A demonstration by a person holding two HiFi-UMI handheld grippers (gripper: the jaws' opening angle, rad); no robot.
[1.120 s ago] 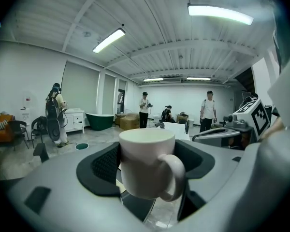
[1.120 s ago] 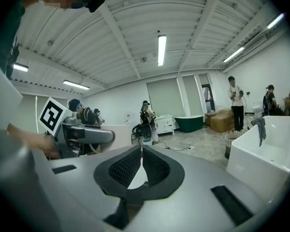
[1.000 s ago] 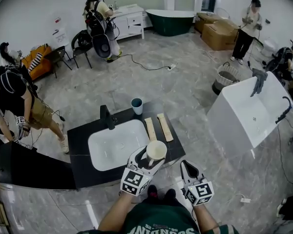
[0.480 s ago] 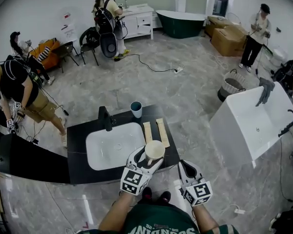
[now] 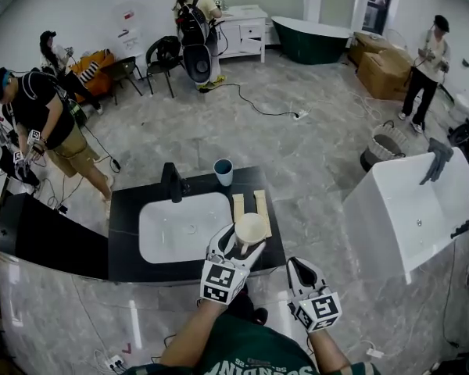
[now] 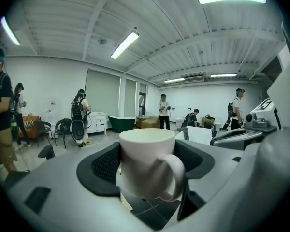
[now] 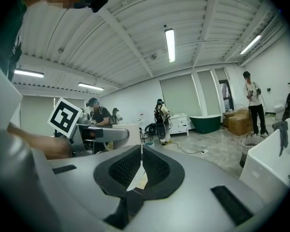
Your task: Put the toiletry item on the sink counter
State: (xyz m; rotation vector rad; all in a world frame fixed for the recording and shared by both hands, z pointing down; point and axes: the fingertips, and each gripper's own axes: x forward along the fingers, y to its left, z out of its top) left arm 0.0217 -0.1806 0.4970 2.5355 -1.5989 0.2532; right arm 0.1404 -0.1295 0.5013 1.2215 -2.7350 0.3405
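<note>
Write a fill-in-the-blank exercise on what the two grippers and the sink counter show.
The left gripper is clamped on a white ____ above the black counter.
The right gripper has its jaws ____, with nothing between them.
In the head view, the blue cup stands just to the ____ of the faucet.
Missing words: mug; shut; right.

Grey marble floor (image 5: pixel 297 155), white wall (image 5: pixel 70 6), green bathtub (image 5: pixel 313 41).
</note>
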